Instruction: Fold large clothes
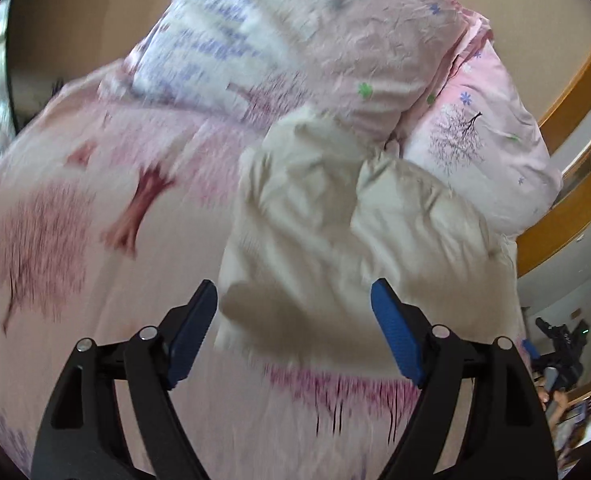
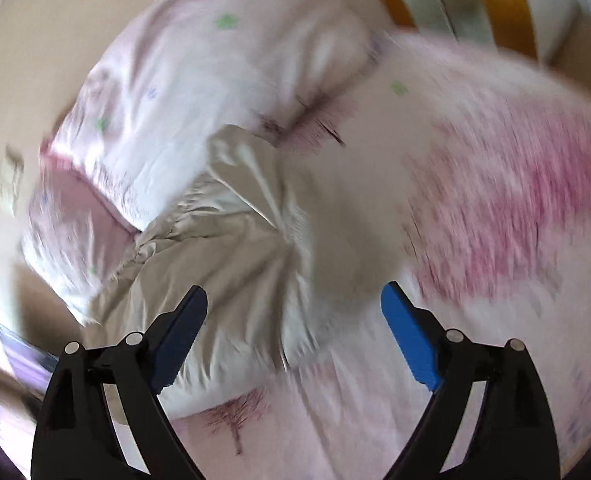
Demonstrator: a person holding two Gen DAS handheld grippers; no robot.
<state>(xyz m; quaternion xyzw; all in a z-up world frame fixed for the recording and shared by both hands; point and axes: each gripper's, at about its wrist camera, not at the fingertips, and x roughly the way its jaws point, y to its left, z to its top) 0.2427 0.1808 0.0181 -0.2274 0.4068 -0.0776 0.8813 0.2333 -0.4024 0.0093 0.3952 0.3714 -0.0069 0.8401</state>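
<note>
A cream, puffy garment [image 1: 335, 220] lies crumpled on a pink bed cover printed with trees [image 1: 75, 220]. My left gripper [image 1: 295, 320] is open and empty, hovering just above the near edge of the garment. In the right wrist view the same garment [image 2: 231, 248] lies bunched with creases, partly under my left blue finger. My right gripper [image 2: 295, 328] is open and empty above the garment's right part. Both views are motion-blurred.
A pink pillow with small flowers [image 1: 335, 40] and a second one [image 1: 487, 152] lie behind the garment; a pillow shows in the right wrist view [image 2: 199, 80]. A wooden bed rail [image 1: 575, 92] runs at the right. A beige wall [image 2: 23, 80] is at the left.
</note>
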